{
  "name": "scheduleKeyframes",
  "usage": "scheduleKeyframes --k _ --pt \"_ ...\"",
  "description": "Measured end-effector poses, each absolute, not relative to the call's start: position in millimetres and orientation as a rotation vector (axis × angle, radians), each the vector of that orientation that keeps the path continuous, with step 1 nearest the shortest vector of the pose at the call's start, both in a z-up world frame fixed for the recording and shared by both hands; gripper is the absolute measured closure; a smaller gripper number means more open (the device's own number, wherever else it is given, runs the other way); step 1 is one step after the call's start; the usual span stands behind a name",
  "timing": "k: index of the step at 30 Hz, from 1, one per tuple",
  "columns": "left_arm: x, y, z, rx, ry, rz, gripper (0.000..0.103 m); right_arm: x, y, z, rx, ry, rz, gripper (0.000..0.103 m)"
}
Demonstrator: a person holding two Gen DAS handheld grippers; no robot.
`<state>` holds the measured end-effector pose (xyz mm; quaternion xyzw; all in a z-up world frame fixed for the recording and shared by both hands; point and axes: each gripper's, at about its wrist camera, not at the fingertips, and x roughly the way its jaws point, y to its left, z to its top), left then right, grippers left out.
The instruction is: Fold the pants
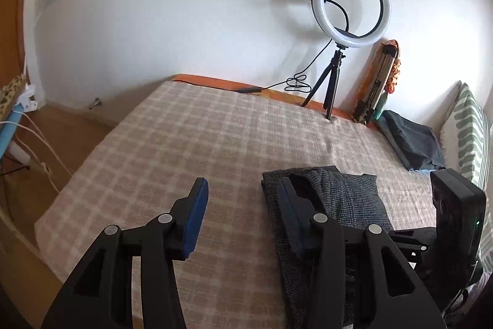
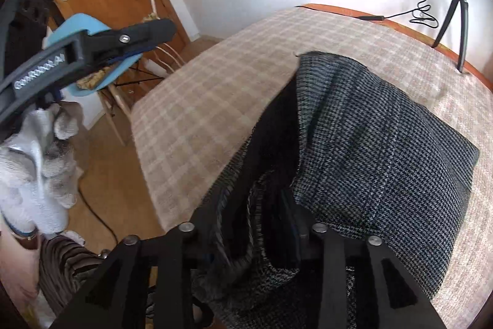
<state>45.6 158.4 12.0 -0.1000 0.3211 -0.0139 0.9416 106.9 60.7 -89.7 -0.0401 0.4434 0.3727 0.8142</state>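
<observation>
The bed [image 1: 191, 144], covered with a checked beige blanket, carries the pants [image 2: 379, 150], which are seen lying near its front edge, folded over into a thick dark block of houndstooth weave. The cloth is judged to be soft and limp yet fairly heavy for a garment, with a coarse surface that should not slip between pads; layers can be expected to sag and slide apart unless all of them are pinched together, so a hold is best taken at a folded edge or corner, through the full stack. The left hand-held gripper [image 1: 240, 215] is held partly open over the blanket beside the pants, with nothing between its blue pads [image 1: 197, 218]. The right hand-held gripper [image 2: 252, 236] is seen partly open with loose folds of the pants bunched between its jaws; whether the cloth is pressed cannot be told.
</observation>
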Motion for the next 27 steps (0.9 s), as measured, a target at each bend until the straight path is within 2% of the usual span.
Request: scheduleKeyframes --k 1,4,11,13,16,21,27 --pt "44.2 155.4 13.0 -0.198 0.652 -0.038 0.058 103.7 54.2 -82.8 -0.056 0.925 0.828 0.056" --pt "40.0 141.1 17.1 -0.183 0.648 -0.093 0.058 95.2 28.0 -61.9 0.018 0.867 0.889 0.045" --pt "35.9 71.8 2.0 -0.068 0.71 -0.292 0.058 115.6 -62.0 -42.7 0.089 0.779 0.678 0.045" --pt "38.4 54.6 -11.6 -0.025 0.749 -0.321 0.058 132.1 -80.4 -46.2 0.104 0.79 0.634 0.058" --pt "42.7 44.1 -33.4 0.02 0.814 -0.31 0.058 155.2 -88.1 -60.3 0.1 0.828 0.61 0.067" --pt "45.0 67.8 -63.2 -0.01 0.893 -0.198 0.058 183.8 -76.9 -86.2 0.038 0.869 0.554 0.067" --pt "35.2 95.2 -78.2 -0.098 0.915 -0.16 0.049 211.8 -73.4 -106.0 0.046 0.889 0.525 0.07"
